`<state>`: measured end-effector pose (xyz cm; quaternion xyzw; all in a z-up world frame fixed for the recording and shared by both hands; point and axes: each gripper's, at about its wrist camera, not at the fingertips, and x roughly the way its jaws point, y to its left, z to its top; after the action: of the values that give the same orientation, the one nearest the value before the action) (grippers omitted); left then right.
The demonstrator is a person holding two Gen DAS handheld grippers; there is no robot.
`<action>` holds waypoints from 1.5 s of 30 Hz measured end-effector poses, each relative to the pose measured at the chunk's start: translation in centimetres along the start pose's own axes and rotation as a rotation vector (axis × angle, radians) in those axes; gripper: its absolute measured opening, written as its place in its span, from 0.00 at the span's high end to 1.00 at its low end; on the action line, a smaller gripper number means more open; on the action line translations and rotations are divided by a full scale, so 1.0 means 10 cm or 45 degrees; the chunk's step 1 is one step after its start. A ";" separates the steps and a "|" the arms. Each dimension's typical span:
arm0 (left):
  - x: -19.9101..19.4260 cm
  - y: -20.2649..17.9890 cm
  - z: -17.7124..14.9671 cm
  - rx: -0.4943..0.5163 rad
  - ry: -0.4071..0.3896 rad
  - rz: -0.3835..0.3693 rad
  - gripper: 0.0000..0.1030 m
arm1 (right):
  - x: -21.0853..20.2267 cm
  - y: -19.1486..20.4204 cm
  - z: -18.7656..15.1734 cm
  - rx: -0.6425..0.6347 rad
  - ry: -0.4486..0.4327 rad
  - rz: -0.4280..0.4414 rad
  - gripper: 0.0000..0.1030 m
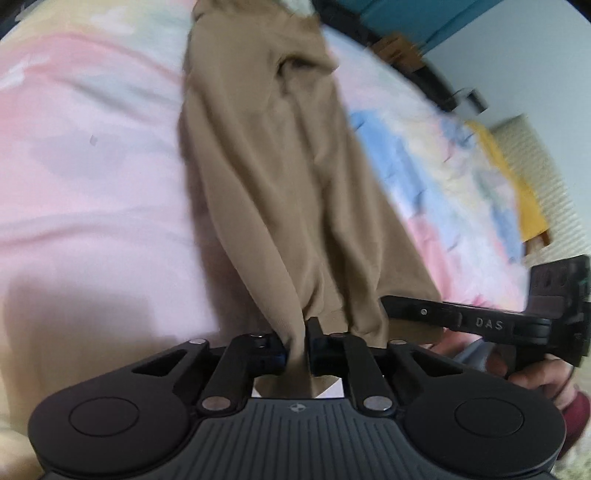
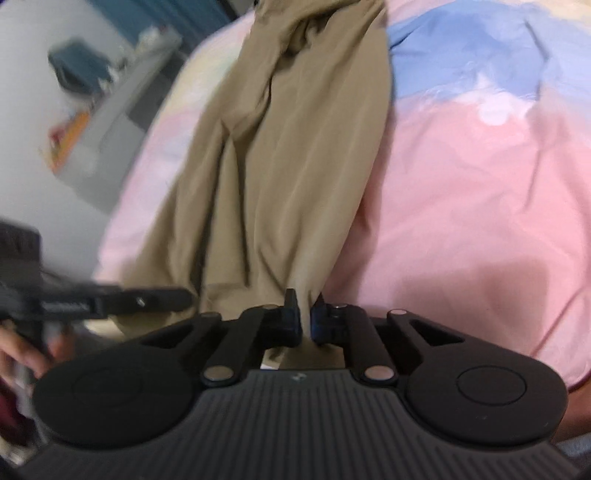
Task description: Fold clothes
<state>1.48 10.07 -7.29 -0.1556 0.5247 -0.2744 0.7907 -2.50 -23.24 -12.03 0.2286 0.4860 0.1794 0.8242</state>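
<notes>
A tan garment [image 1: 280, 192] hangs stretched away from me over a pastel bed cover [image 1: 92, 177]. My left gripper [image 1: 297, 341] is shut on its near edge, cloth bunched between the fingers. In the right wrist view the same tan garment [image 2: 280, 166] runs up the frame, and my right gripper [image 2: 304, 317] is shut on another part of that near edge. The right gripper [image 1: 388, 304] shows from the side in the left wrist view, fingers at the cloth. The left gripper [image 2: 184, 295] shows likewise at the left of the right wrist view. Both views are blurred.
The bed cover [image 2: 480, 184] has pink, blue and yellow patches. A hand [image 1: 535, 373] holds the right tool. Past the bed stand a blue cabinet [image 1: 406, 14] and a yellow strip [image 1: 524, 192]; a grey unit [image 2: 122, 107] stands at left.
</notes>
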 end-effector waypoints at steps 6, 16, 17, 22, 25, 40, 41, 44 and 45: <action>-0.51 -0.31 0.10 0.010 -0.189 -0.092 0.93 | -0.61 0.08 0.30 0.006 -0.212 0.102 0.92; -1.37 -0.96 -0.11 0.136 -0.389 -0.176 0.94 | -1.43 0.30 0.35 -0.100 -0.415 0.223 0.93; -1.44 -1.04 -0.20 0.175 -0.383 -0.177 0.94 | -1.49 0.32 0.29 -0.117 -0.424 0.234 0.93; -1.44 -1.20 -0.85 0.261 -0.289 -0.156 0.94 | -1.68 0.29 -0.15 -0.191 -0.382 0.250 0.92; -1.40 -1.15 -1.23 0.257 -0.239 -0.180 0.94 | -1.73 0.15 -0.48 -0.178 -0.329 0.283 0.92; -1.30 -1.12 -0.53 0.346 -0.399 -0.168 0.94 | -1.64 0.20 -0.15 -0.286 -0.444 0.234 0.92; -1.27 -1.09 -0.41 0.336 -0.422 -0.166 0.94 | -1.59 0.20 -0.04 -0.278 -0.457 0.229 0.92; -1.15 -0.96 0.02 0.260 -0.476 -0.177 0.94 | -1.39 0.19 0.32 -0.234 -0.492 0.212 0.92; -1.10 -0.91 0.16 0.235 -0.494 -0.181 0.94 | -1.32 0.19 0.43 -0.229 -0.500 0.197 0.92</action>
<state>-2.80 9.30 6.44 -0.1690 0.3234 -0.3410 0.8663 -4.93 -29.39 0.28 0.2212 0.2794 0.2368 0.9038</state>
